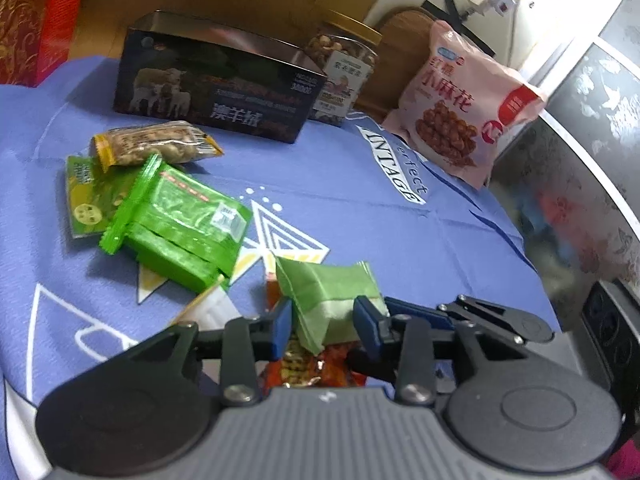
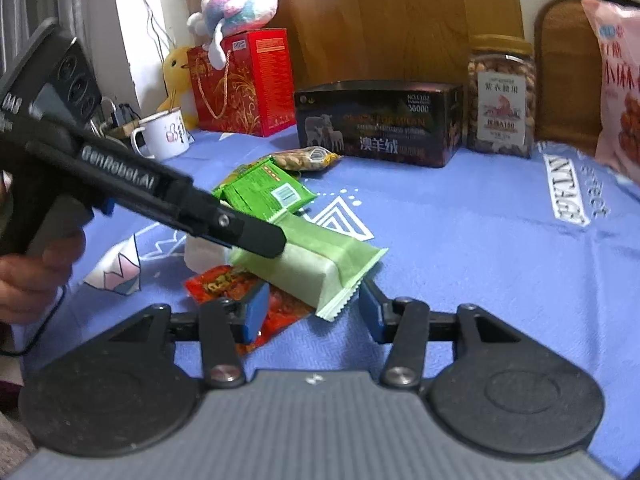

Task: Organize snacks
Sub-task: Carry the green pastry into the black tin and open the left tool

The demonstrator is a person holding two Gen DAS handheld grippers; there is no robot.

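Left gripper [image 1: 322, 326] clamped on pale green snack packet [image 1: 332, 300], blue pads pressing both sides, one end lifted so it clears the pile. Right gripper [image 2: 310, 312] jaws apart, nothing held, parked just beside the packet's crimped end, probably ready to take over or support it. Packet lies tilted over a red snack wrapper [image 2: 224, 282] on the blue tablecloth [image 2: 460, 240]. Just beyond: bright green packet [image 1: 180, 224] overlapping a yellow-green sachet [image 1: 82, 196], then a peanut bag [image 1: 156, 146] touching them, a loose cluster not yet sorted. Farther back a dark box [image 1: 216, 84], lid seems off, hard to tell from here, likely the bin for small packets. Nut jar [image 2: 502, 104] beside it, pink snack bag [image 1: 460, 104] leaning upright at the table edge.
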